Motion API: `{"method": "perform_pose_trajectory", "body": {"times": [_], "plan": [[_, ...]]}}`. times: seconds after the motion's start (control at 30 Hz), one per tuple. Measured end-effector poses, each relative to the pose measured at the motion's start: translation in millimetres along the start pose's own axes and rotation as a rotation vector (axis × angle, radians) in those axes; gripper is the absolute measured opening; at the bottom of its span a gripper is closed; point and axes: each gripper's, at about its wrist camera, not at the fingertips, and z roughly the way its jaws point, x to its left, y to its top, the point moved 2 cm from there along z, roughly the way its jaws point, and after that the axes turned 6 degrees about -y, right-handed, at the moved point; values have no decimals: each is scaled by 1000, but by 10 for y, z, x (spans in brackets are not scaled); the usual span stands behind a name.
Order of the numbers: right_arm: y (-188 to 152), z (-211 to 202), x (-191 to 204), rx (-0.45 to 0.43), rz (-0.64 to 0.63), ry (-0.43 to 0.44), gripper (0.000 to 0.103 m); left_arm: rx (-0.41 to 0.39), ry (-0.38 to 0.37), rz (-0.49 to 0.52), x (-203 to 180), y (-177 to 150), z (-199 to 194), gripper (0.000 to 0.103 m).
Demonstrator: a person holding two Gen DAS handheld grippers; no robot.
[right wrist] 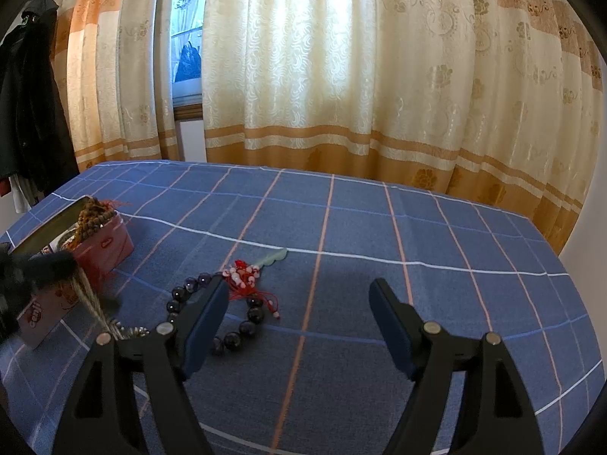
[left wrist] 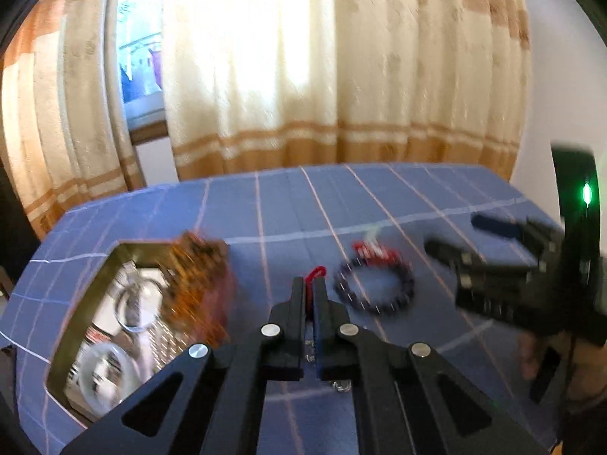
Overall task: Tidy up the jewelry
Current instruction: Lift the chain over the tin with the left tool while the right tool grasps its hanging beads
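My left gripper (left wrist: 309,284) is shut on a red-corded tassel charm (left wrist: 317,271); its red loop pokes out above the fingertips. In the right wrist view that gripper (right wrist: 41,265) is blurred beside the box, and the charm's pale tassel (right wrist: 91,303) hangs from it, small beads trailing on the cloth. The open red jewelry box (left wrist: 95,292) (right wrist: 110,242) holds brown beads (left wrist: 197,265), bangles and rings. A dark bead bracelet (left wrist: 373,288) (right wrist: 235,337) lies mid-table, touching a red knot charm (left wrist: 373,250) (right wrist: 246,273) with a pale green pendant (right wrist: 277,256). My right gripper (right wrist: 299,290) (left wrist: 455,233) stands open and empty, right of the bracelet.
A blue checked cloth (right wrist: 379,227) covers the table, whose far edge meets cream and orange curtains (right wrist: 341,94). A dark coat (right wrist: 26,113) hangs at the far left. A hand (left wrist: 531,356) holds the right gripper's handle.
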Motion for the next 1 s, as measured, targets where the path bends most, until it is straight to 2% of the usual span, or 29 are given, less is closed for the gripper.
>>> {"method": "perform_pose_trajectory", "body": {"times": [0.17,0.43,0.7,0.83,0.9,0.93,1.0], "plan": [[-1,25,-3,17,11,6,79,-67,-9,-45,123,155,-58,2],[-12,66,-16,42,28,21,79,-106,-106,-65,102,239,-107,0],[-5,20,110,-3,-28,46,79,-133,-65,-59,124,287,-181,0],[-12,41,255,27,-34,179,78,-157,-20,-46,162,305,-248,0],[-34,16,447,39,-89,225,78,-163,-4,-54,208,302,-280,0],[-46,-12,615,37,-155,247,77,-168,5,-60,249,298,-298,0],[-60,-29,801,46,-213,276,72,-174,9,-77,337,287,-340,0]]}}
